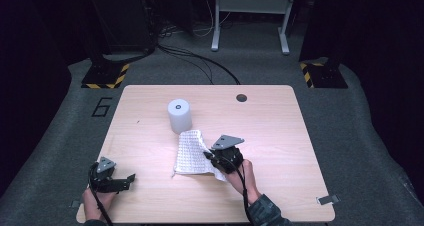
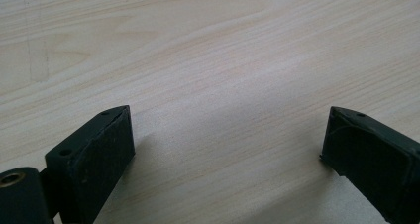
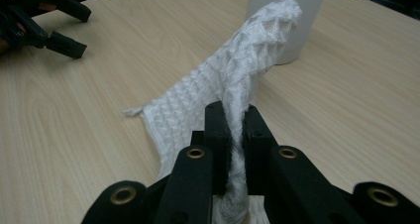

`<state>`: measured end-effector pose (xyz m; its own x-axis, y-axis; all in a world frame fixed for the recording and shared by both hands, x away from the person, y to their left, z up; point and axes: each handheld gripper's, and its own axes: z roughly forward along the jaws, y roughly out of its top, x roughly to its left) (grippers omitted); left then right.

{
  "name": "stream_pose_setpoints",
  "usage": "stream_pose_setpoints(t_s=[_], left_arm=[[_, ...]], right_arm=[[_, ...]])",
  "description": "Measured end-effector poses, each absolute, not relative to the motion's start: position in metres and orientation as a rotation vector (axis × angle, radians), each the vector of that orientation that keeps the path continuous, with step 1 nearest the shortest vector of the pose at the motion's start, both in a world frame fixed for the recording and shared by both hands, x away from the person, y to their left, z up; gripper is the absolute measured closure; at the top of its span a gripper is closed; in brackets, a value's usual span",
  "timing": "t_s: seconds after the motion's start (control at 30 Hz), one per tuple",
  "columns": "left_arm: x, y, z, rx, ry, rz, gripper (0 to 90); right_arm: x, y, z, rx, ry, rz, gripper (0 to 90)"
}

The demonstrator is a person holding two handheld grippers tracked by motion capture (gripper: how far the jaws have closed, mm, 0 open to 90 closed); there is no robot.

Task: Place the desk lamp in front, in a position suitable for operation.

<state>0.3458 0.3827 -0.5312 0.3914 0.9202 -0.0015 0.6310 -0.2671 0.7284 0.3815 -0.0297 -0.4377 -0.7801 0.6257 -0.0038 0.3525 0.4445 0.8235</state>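
A white waffle-weave cloth (image 1: 189, 153) lies folded near the middle of the wooden table (image 1: 150, 121). My right gripper (image 1: 209, 156) is shut on its right edge, lifting that edge off the wood. In the right gripper view the cloth (image 3: 233, 80) rises pinched between the jaws of the right gripper (image 3: 233, 120) and drapes toward a white cylinder (image 3: 292, 21). That cylinder (image 1: 179, 115) stands upright just behind the cloth. My left gripper (image 1: 131, 178) rests open at the near left edge. Its jaws stand wide apart over bare wood in the left gripper view (image 2: 228, 135).
A round cable hole (image 1: 241, 97) sits at the table's far right. A strip of tape (image 1: 327, 199) marks the near right corner. Beyond the table are cables, a metal stand (image 1: 250, 11) and yellow-black striped bases (image 1: 105, 76) on grey carpet.
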Motion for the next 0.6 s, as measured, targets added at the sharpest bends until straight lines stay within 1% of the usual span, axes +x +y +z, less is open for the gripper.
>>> stream_pose_setpoints(t_s=[0.2,0.6], left_arm=[[0.346,0.383,-0.531,2.0,1.324,0.571,5.5],[0.346,0.383,-0.531,2.0,1.325,0.571,5.7]], right_arm=[[0.377,-0.045,-0.424,0.839,2.347,1.265,84.6],[0.374,-0.073,-0.411,0.872,2.27,1.281,84.6]])
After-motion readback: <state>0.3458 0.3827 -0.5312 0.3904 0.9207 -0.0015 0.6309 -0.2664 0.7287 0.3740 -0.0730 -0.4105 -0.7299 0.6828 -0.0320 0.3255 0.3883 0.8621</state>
